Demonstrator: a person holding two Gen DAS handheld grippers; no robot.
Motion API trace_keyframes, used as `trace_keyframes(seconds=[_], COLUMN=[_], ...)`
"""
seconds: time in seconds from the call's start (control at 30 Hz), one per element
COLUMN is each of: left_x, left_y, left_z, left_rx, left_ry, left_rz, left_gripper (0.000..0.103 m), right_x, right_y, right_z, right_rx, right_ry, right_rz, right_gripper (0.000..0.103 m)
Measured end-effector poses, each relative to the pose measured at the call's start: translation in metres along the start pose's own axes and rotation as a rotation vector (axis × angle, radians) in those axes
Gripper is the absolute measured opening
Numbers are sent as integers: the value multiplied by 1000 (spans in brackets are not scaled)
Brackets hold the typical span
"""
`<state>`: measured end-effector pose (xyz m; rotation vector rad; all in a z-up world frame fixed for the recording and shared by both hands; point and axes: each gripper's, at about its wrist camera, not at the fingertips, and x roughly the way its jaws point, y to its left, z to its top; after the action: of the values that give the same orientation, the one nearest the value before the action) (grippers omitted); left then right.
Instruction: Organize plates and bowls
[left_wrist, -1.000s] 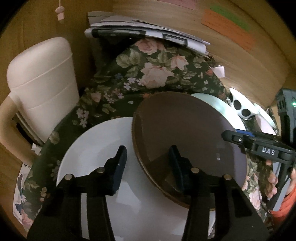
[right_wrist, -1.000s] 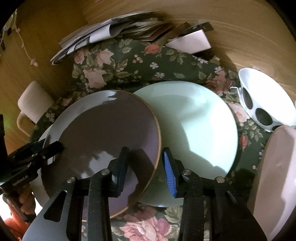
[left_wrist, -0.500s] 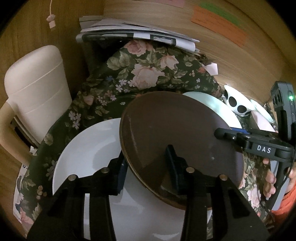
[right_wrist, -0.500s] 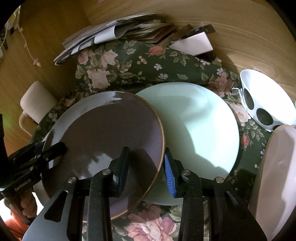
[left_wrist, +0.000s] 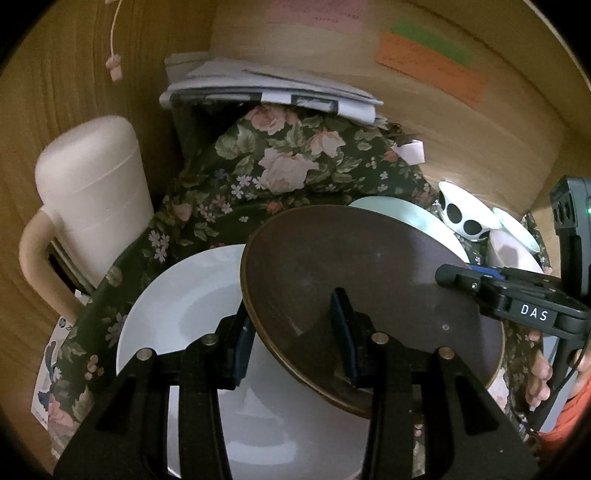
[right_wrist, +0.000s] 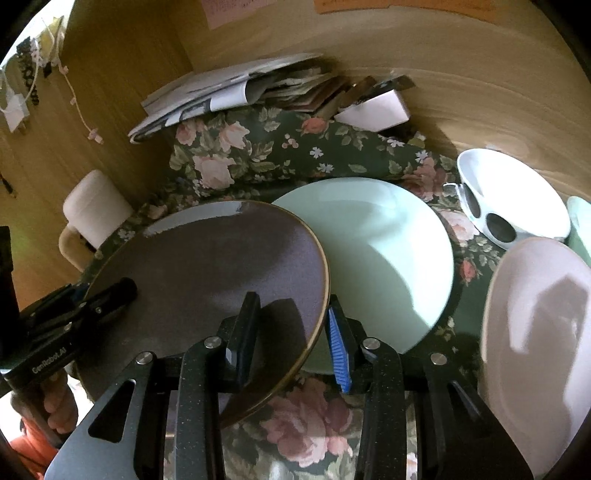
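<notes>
Now both grippers clamping brown plate (left_wrist: 369, 288) by opposite rims: left gripper (left_wrist: 295, 347) near edge, right gripper (right_wrist: 291, 332) right edge, sharing weight, holding it tilted above white plate (left_wrist: 192, 314), beside green plate (right_wrist: 384, 258).

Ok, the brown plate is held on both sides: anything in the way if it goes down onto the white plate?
Nothing visible. The brown plate, tilted, is clamped by the left tool and right tool; the white plate beside and below it lies bare where it shows, though the brown plate hides part.
</notes>
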<state>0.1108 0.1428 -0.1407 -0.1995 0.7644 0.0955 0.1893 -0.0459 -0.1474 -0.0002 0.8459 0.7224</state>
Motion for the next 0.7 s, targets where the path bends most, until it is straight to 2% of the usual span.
trace_keyframes(seconds=[0.7], left_x=[-54], left_y=[-45], left_z=[-18], left_rx=[69], left_ry=[-78], left_rz=[-38], left_gripper=[40], right_x=[-69], right_y=[-4], right_z=[-41], right_rx=[18], right_ry=[-110], right_rz=[-25], right_gripper=[32])
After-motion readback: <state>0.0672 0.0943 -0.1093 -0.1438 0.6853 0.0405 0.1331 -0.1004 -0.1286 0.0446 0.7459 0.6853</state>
